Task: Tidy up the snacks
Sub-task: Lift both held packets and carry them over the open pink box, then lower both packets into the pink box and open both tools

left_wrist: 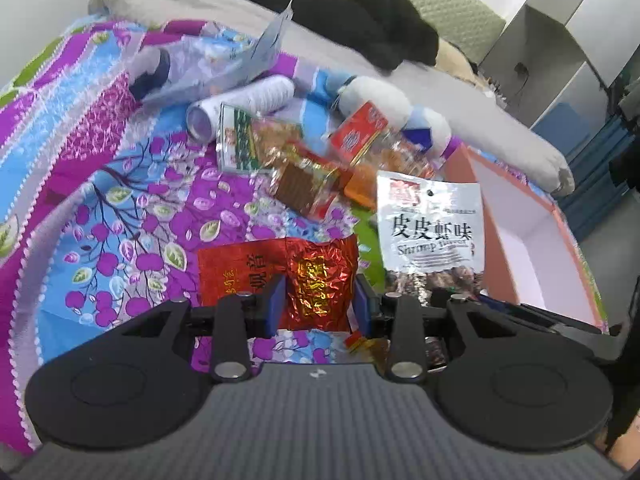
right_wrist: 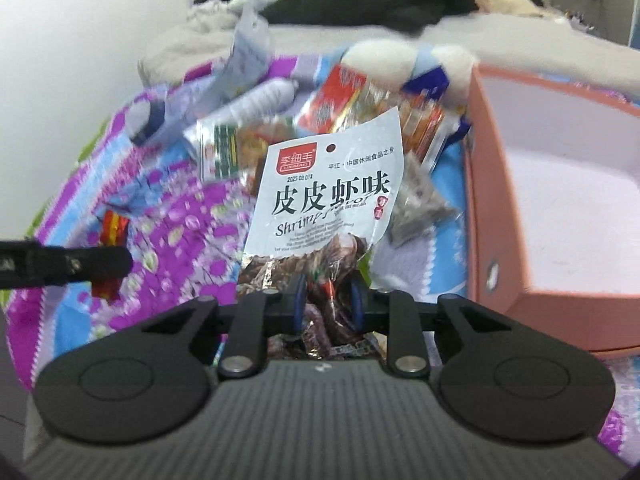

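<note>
Gripping is seen on both sides. The left gripper [left_wrist: 320, 300] is clamped on a red foil packet [left_wrist: 296, 280], pads pressed against its two edges, packet lifted clear of the floral bedspread [left_wrist: 132, 216]. The right gripper [right_wrist: 328, 300] is clenched on the bottom of a silver shrimp-flavour bag [right_wrist: 324, 196], which stands upright above the jaws.

Target is judged to be the pink box [right_wrist: 496, 208], open and empty, at 3 o'clock of the shrimp bag in the right wrist view. The remaining snack pile [left_wrist: 304, 160] lies at 12 o'clock of the red packet.

Risks:
- The shrimp bag is held only by its lower end, so the tall free top can flop or twist during transfer and catch on the box wall.
- The foil packet is crumpled and slick, and it is pinched across its width; slip is possible if the hand is swung fast.
- Both grippers are close together, with the left one's black finger [right_wrist: 68, 262] at 9 o'clock in the right view; a collision is possible if both are steered to the box at once.

View differences:
- The grip on the red packet is shown by the left wrist view only; from the right only a small red scrap of it is visible.
- The box interior and its near wall are shown far better by the right wrist view; in the left view just a corner is seen at 3 o'clock.
</note>
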